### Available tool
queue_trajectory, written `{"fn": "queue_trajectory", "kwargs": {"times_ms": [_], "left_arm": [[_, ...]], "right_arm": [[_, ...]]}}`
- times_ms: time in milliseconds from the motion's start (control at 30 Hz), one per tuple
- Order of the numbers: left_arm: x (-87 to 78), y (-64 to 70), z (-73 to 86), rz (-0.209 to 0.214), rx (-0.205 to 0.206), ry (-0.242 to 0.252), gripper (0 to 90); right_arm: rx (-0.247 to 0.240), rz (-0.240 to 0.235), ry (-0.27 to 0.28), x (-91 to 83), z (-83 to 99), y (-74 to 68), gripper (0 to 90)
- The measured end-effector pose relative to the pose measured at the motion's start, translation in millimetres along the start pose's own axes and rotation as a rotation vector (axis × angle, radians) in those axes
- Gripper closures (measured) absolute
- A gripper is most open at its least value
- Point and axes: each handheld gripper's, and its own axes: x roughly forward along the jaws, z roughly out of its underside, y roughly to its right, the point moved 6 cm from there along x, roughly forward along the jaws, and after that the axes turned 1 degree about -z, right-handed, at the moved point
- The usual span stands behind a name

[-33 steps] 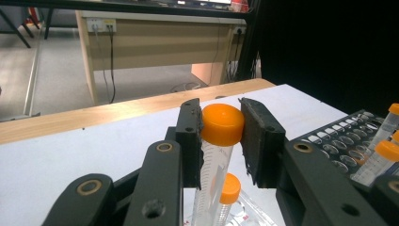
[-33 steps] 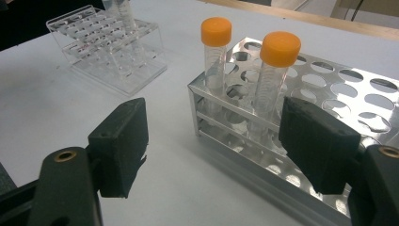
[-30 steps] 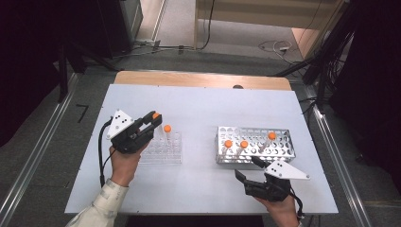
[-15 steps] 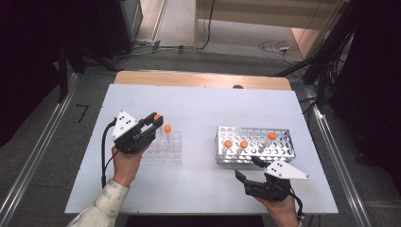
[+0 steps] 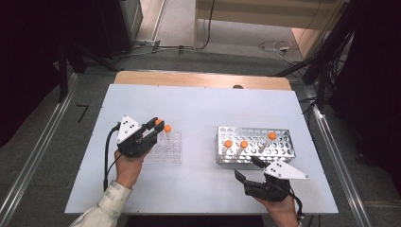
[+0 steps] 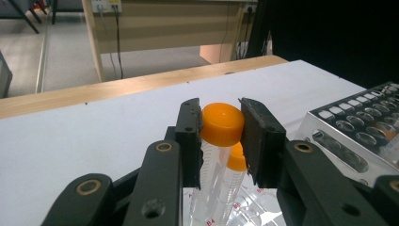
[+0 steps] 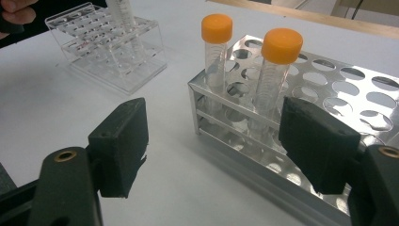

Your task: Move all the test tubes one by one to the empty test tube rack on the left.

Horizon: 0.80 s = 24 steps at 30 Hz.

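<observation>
Left gripper point(image 6: 221, 136) clamps a tube point(image 6: 217, 141) by its orange cap, jaws closed on either side, tube hanging over the clear rack point(image 5: 166, 150) beside a second tube point(image 6: 234, 175) seated there. Right gripper point(image 7: 216, 146) is wide open, holding nothing, parked on the surface point(image 5: 198, 109) just in front of the metal rack point(image 5: 255, 144), which carries three capped tubes.

Risk, as I judge it: the grip is on the cap only, so the tube can swing and miss its hole, or strike the neighbouring tube. A hard push could shift the light clear rack.
</observation>
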Motion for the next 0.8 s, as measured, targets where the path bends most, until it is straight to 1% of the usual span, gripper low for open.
{"fn": "queue_trajectory", "kwargs": {"times_ms": [300, 567, 800], "left_arm": [[1.9, 0.6, 6.3, 0.003, -0.01, -0.017, 68.1], [1.5, 1.3, 6.8, 0.015, -0.025, -0.012, 65.7], [0.7, 0.1, 6.8, 0.011, -0.033, -0.011, 64.1]], "right_arm": [[-0.005, 0.001, -0.002, 0.5, 0.4, 0.1, 23.3], [-0.004, 0.001, -0.008, 1.4, 1.2, 0.0, 23.3], [-0.005, 0.001, -0.009, 1.9, 1.5, -0.3, 23.3]]}}
